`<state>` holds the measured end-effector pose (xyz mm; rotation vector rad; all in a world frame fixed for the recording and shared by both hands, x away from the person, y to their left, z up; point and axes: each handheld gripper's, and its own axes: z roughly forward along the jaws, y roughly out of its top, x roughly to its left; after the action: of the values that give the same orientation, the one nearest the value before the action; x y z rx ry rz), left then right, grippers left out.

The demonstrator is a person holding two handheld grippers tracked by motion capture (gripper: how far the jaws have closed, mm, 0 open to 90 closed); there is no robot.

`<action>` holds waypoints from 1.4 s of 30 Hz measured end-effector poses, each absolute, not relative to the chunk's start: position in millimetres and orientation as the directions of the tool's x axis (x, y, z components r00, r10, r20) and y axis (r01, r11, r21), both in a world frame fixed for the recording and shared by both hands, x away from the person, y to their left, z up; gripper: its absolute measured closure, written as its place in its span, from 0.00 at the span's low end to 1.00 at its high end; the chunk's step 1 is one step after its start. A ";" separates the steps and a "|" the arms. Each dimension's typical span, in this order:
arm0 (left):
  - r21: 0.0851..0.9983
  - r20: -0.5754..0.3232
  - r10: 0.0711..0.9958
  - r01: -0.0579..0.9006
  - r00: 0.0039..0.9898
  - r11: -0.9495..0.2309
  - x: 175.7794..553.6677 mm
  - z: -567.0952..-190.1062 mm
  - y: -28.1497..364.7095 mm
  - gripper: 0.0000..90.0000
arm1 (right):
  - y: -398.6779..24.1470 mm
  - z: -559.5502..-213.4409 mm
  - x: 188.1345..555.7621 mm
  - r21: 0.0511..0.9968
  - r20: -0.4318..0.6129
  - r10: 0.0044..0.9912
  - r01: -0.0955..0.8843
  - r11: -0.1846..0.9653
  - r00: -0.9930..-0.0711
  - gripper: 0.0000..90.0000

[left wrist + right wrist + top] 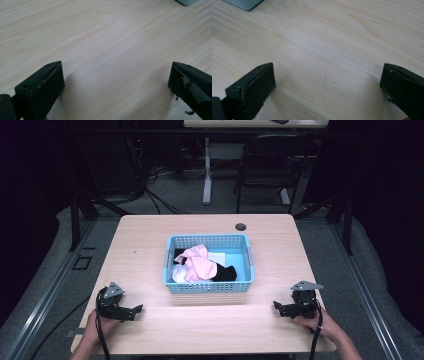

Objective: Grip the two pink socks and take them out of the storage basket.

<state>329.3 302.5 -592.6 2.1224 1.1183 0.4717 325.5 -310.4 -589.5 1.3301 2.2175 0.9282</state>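
A light wooden desk (150,240) carries a pale blue perforated basket (209,287) at its middle, a little toward the far side, and in the high view the basket holds a loose heap of clothes: a pink garment (197,262) on top, something white (179,275) at the near left, a black piece (225,273) at the near right, and a pale folded piece (217,258) toward the far right. A small dark round hole (241,226) sits in the desk near its far edge. The left gripper (131,312) rests at the near left corner, held by the person's left hand (95,330), and the right gripper (281,308) rests at the near right corner, held by the right hand (320,324); both point inward, well apart from the basket and from each other. The left gripper view adds what the high view cannot: its fingers (41,87) are spread wide with bare wood grain between them, low over the desk, and a corner of the basket (186,2) peeks in at the top right. The right gripper view shows the same: fingers (252,86) spread wide, nothing between them, with a basket corner (243,3) at the top left. Beyond the desk, the high view takes in a dark room with a black chair (270,165), a pale table leg (207,170) and cables (155,195) on the floor.
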 end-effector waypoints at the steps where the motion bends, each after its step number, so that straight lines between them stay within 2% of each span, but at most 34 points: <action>1: 0.713 0.003 0.826 0.578 0.563 -0.397 329.1 -592.6 302.4 0.00 | -310.4 -589.5 325.4 0.709 0.002 0.882 0.622 0.331 -0.472 0.00; 10: 0.708 0.005 0.829 0.583 0.560 -0.398 329.1 -591.9 302.5 0.00 | -310.3 -589.3 325.2 0.709 0.003 0.882 0.623 0.330 -0.471 0.00; 17: 0.664 0.034 0.830 0.609 0.557 -0.435 332.2 -582.0 300.6 0.00 | -310.1 -589.5 325.1 0.711 0.004 0.884 0.623 0.326 -0.468 0.00; 28: 0.618 -0.042 0.817 0.657 0.575 -0.431 332.2 -552.9 291.1 0.00 | -310.0 -589.4 324.9 0.710 0.006 0.884 0.625 0.326 -0.468 0.00; 31: 0.611 -0.034 0.826 0.666 0.563 -0.428 332.9 -543.3 289.7 0.00 | -310.1 -589.6 325.1 0.711 0.005 0.883 0.623 0.326 -0.468 0.00; 34: 0.616 -0.074 0.829 0.679 0.555 -0.400 335.9 -533.4 290.7 0.00 | -310.1 -589.5 325.0 0.711 0.004 0.884 0.623 0.326 -0.468 0.00; 42: 0.608 -0.100 0.812 0.681 0.575 -0.408 344.2 -511.0 291.6 0.00 | -309.7 -589.3 324.5 0.709 0.005 0.887 0.627 0.323 -0.462 0.00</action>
<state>344.2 291.6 -511.0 2.2009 1.1857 0.2797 324.5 -309.7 -589.3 1.3425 2.2089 0.9235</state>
